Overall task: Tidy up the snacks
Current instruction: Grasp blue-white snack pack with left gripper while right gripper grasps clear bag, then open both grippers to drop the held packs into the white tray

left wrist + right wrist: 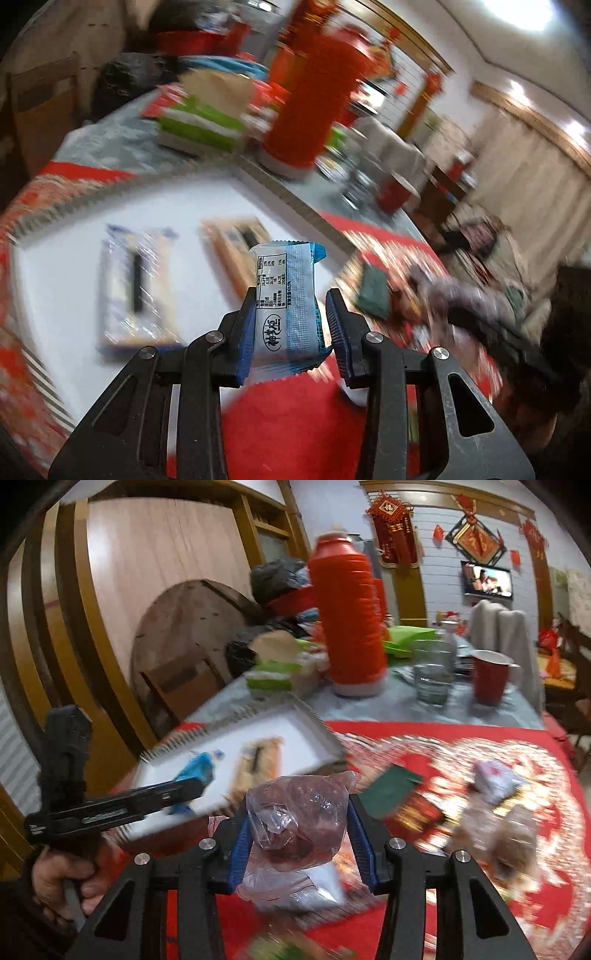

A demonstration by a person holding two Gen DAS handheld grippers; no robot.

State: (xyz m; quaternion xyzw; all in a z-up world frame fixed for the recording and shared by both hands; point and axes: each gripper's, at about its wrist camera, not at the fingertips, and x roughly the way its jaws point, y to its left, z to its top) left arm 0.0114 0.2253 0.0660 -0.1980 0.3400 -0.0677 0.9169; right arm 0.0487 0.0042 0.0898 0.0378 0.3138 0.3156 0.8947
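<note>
Fingers of the left gripper (291, 314) clamped on a blue-and-white snack packet (286, 295), blue pads partway closed and pressing its sides, packet standing upright with printed back panel showing. Held up off the white tray (192, 206), which sits just beyond and below. Two more wrapped snacks lying flat in that tray, side by side but apart: a blue-edged clear pack (135, 288) and an orange-edged pack (236, 251), both blurry. Over on the right gripper (301, 812), fingers partway closed on a clear plastic bag (299, 812) with something reddish-brown inside, pads pushing into the crinkled sides, bag lifted above the counter (461, 734) with its red patterned cloth. Can't tell what the brown stuff actually is. Same view also catches the left gripper from the side with a bare hand (62, 882) wrapped round its grip, blue packet poking out over the tray. More loose snacks scattered on the red cloth to the right: a dark green packet (391, 790) and a white wrapped one (495, 779), rest too smeared to name. Farther back, a tall red thermos (347, 620), a clear glass (432, 672), a red cup (491, 677) and a green tissue pack (273, 675) on the grey cloth.
</note>
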